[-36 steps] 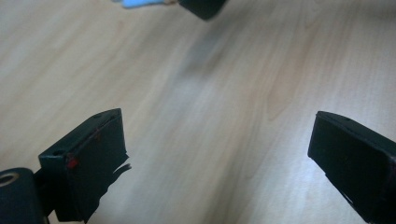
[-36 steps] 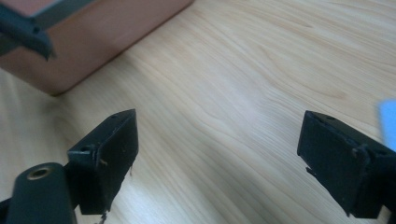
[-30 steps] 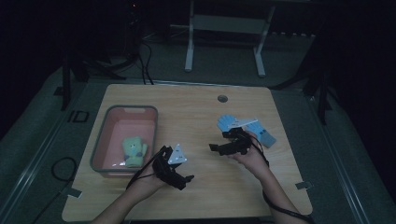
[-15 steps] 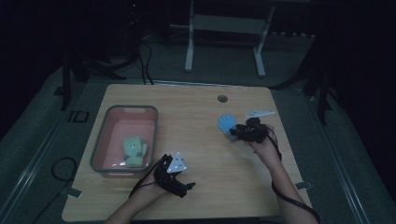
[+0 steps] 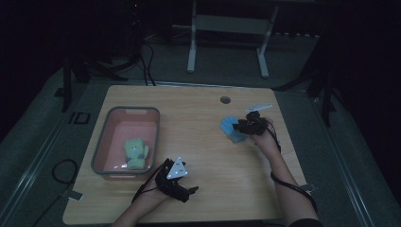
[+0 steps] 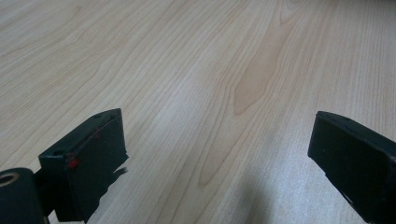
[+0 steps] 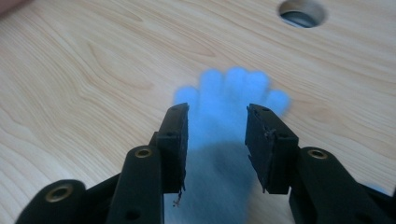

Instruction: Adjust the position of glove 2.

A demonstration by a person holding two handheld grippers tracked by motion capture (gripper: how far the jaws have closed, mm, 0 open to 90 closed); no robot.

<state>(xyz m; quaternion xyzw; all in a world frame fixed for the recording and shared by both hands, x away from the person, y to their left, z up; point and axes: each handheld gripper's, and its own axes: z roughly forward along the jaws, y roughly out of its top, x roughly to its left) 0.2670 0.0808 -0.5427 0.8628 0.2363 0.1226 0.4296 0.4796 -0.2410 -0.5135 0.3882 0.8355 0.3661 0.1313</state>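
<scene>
A light blue glove (image 5: 228, 125) lies flat on the wooden table (image 5: 198, 142) at the right, its fingers pointing away from my right gripper (image 5: 239, 126). In the right gripper view the glove (image 7: 233, 88) spreads out under my right gripper (image 7: 217, 114). Its jaws stand a little apart over the palm, with a clear gap between them. My left gripper (image 5: 189, 190) sits low near the front edge. In its own view the left gripper (image 6: 217, 126) is wide open over bare wood.
A pink bin (image 5: 101, 142) stands at the left of the table with a green plush toy (image 5: 135, 152) inside. A round cable hole (image 5: 225, 100) sits near the back edge, just beyond the glove. Dark floor and a stand's legs lie behind the table.
My right hand has swung right and back, and its gripper now points left over the glove. The left gripper has drawn back a little toward the front edge.
</scene>
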